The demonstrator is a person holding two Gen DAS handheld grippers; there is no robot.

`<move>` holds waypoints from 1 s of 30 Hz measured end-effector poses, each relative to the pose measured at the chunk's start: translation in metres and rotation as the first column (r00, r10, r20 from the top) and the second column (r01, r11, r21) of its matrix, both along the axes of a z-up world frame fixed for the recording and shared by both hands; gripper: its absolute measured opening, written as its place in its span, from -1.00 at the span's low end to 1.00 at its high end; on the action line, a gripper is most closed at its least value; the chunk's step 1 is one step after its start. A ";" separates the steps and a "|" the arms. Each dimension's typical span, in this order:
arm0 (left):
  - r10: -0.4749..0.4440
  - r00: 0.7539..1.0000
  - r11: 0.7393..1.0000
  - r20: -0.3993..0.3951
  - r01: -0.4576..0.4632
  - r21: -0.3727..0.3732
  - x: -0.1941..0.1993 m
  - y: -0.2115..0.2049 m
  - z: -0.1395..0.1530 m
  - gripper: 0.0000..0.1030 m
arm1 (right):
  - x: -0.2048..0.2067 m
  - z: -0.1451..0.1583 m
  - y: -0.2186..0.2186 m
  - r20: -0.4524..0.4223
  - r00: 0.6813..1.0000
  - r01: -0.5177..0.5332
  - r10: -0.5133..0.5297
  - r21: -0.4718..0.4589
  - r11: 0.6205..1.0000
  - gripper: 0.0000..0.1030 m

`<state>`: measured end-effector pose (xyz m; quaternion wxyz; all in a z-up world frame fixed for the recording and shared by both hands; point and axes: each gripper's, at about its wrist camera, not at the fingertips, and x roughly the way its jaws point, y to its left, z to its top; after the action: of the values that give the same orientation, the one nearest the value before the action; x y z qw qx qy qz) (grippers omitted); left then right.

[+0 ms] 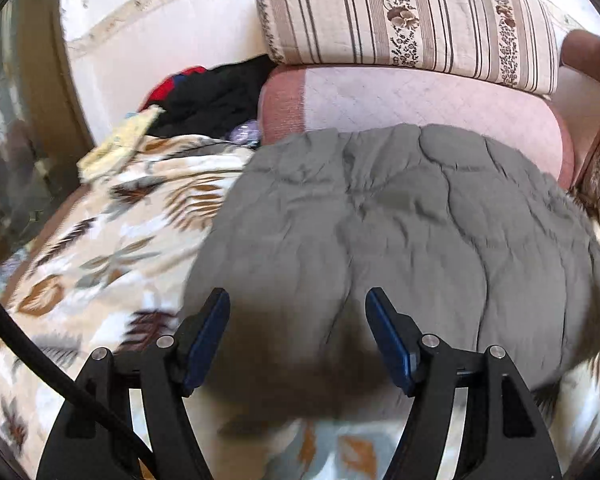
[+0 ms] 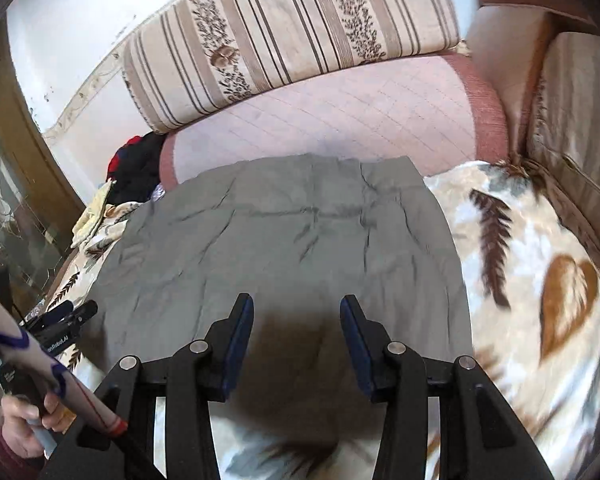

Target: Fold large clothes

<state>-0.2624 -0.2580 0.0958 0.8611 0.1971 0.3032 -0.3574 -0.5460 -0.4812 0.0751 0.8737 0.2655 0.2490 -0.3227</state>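
Our left claw (image 1: 298,300) hangs with its blue-padded fingers (image 1: 204,340) spread apart and nothing between them, just above the near edge of the grey garment (image 1: 400,216). Our right claw (image 2: 297,306) is likewise parted, a little narrower, and empty over the same cloth (image 2: 284,232).

The garment is a soft, wrinkled grey fabric lying flat in a roughly rectangular shape on a fleecy cream blanket (image 1: 100,248) printed with brown leaves. Beyond it runs a pink quilted cushion (image 1: 420,100), and above that a striped floral bolster (image 1: 400,20). To the left sits a heap of black and red clothes (image 1: 208,96) with a pale yellow cloth (image 1: 116,144) beside it. In the right view a hand (image 2: 24,420) grips the other tool's handle at the lower left.
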 end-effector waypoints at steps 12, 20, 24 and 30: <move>0.108 0.993 0.991 -0.039 -0.110 -0.070 0.006 0.012 -0.029 0.35 | 0.006 -0.027 0.027 -0.007 0.997 0.071 -0.072 -0.077 0.995 -0.13; 0.087 0.995 0.995 0.037 -0.089 0.036 0.006 -0.019 -0.065 0.40 | 0.025 -0.076 -0.001 -0.093 0.994 0.047 -0.049 -0.019 0.999 -0.13; 0.091 0.993 0.994 0.070 -0.095 0.049 0.002 -0.023 -0.071 0.41 | 0.031 -0.089 -0.006 -0.107 0.993 0.042 -0.042 0.003 0.999 -0.12; 0.101 0.993 0.995 0.067 -0.102 0.000 0.003 -0.013 -0.063 0.40 | 0.023 -0.083 -0.002 -0.079 0.996 0.029 -0.029 0.007 1.000 -0.12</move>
<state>-0.2592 -0.2710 0.0326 0.8875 0.1946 0.2846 -0.3059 -0.5233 -0.4830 -0.0074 0.8573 0.2599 0.2805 -0.3446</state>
